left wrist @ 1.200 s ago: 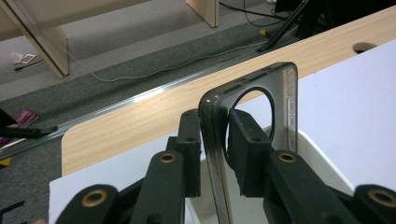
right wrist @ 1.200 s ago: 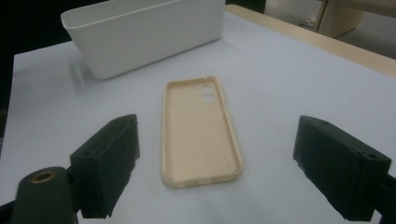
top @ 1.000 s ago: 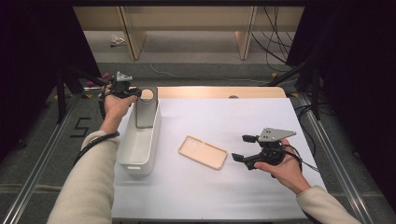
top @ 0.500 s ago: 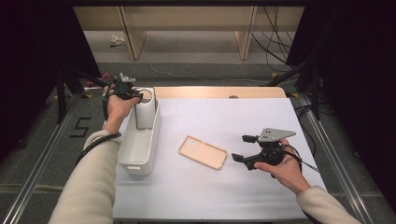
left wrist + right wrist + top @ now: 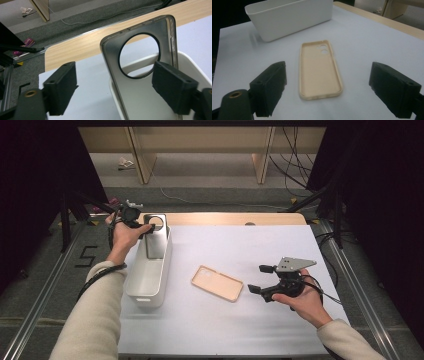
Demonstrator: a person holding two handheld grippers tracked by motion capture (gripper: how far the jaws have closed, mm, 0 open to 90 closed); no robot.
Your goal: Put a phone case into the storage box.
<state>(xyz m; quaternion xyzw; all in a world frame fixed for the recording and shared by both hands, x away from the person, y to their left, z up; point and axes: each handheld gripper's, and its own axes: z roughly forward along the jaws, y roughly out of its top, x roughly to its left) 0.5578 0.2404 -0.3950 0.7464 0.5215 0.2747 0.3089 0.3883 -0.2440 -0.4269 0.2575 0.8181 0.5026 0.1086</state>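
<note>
A grey phone case (image 5: pixel 156 241) with a large round hole stands upright at the far end of a white bin (image 5: pixel 145 285). My left gripper (image 5: pixel 145 226) is at that end of the bin. In the left gripper view the grey case (image 5: pixel 140 97) stands between the jaws of the left gripper (image 5: pixel 116 87). Those jaws have just been opening and stand wide; the left one is well off the case. A beige phone case (image 5: pixel 217 283) lies open side up on the white mat. My right gripper (image 5: pixel 257 279) is open just right of it, and the beige case (image 5: pixel 319 70) lies ahead of its spread jaws (image 5: pixel 332 90).
The white bin (image 5: pixel 287 20) sits along the mat's left side. A wooden strip (image 5: pixel 225 218) runs along the table's far edge. Metal rails (image 5: pixel 45 300) flank the table, and cables (image 5: pixel 295 175) trail over the floor beyond it.
The left gripper's jaws have opened off the grey case, which now stands in the bin on its own. Neither hand has shifted, and the beige case lies where it was.
</note>
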